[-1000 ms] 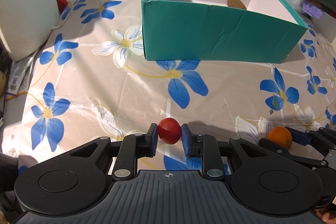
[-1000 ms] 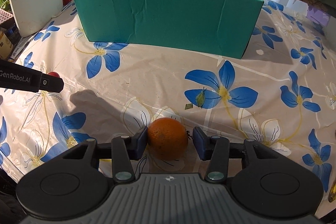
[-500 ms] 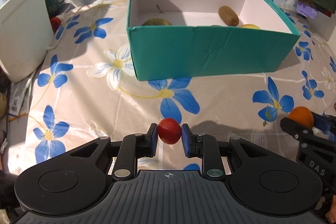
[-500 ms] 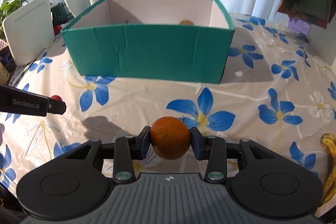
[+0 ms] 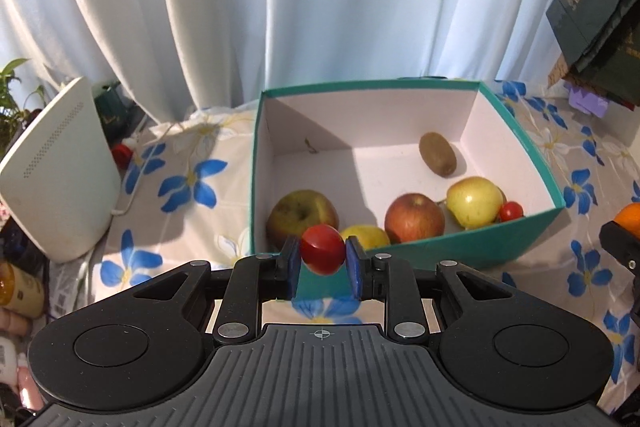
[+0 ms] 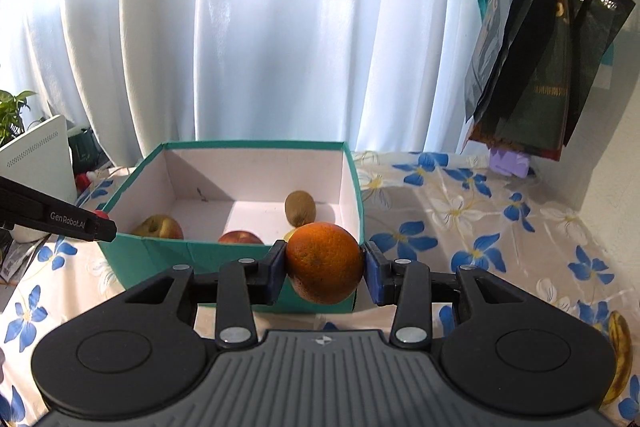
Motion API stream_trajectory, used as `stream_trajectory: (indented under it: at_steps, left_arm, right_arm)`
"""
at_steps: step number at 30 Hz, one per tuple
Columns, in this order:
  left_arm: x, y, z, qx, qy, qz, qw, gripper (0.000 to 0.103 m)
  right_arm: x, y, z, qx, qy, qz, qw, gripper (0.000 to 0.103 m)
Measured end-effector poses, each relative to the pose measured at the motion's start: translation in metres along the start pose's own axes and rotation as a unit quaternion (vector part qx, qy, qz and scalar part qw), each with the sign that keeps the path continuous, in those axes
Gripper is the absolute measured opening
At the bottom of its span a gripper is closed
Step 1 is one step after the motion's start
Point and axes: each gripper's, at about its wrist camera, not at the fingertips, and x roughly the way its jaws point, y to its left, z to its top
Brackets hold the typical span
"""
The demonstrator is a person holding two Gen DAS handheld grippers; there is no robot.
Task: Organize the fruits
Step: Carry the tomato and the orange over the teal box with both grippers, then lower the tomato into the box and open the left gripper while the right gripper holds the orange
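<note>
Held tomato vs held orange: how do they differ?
The tomato is small, red and glossy; the orange is bigger, orange and dimpled. The tomato sits in the left tongs, the orange in the right tongs, whose jaws stand wider. Both are clamped and lifted near the teal box.

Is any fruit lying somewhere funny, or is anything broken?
One thing stands out: a banana with dark brown patches lies alone on the flowered tablecloth, outside the teal box where the other fruit sits. The box front is a little creased. Nothing looks spilled.
</note>
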Motion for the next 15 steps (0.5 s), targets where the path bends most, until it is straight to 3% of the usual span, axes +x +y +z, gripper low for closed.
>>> stream_trajectory:
  at_steps: [6,15]
  left_arm:
    - [0.009,-0.004,0.009,-0.010,-0.007,0.010,0.9999,0.027]
    - [0.025,-0.009,0.010,-0.007,-0.009,0.007,0.9999,0.027]
  right_arm:
    - [-0.006,-0.005,0.020,0.008,-0.043,-0.011,0.999,0.039]
    - [0.010,0.005,0.022,0.008,-0.037,0.015,0.999,0.039]
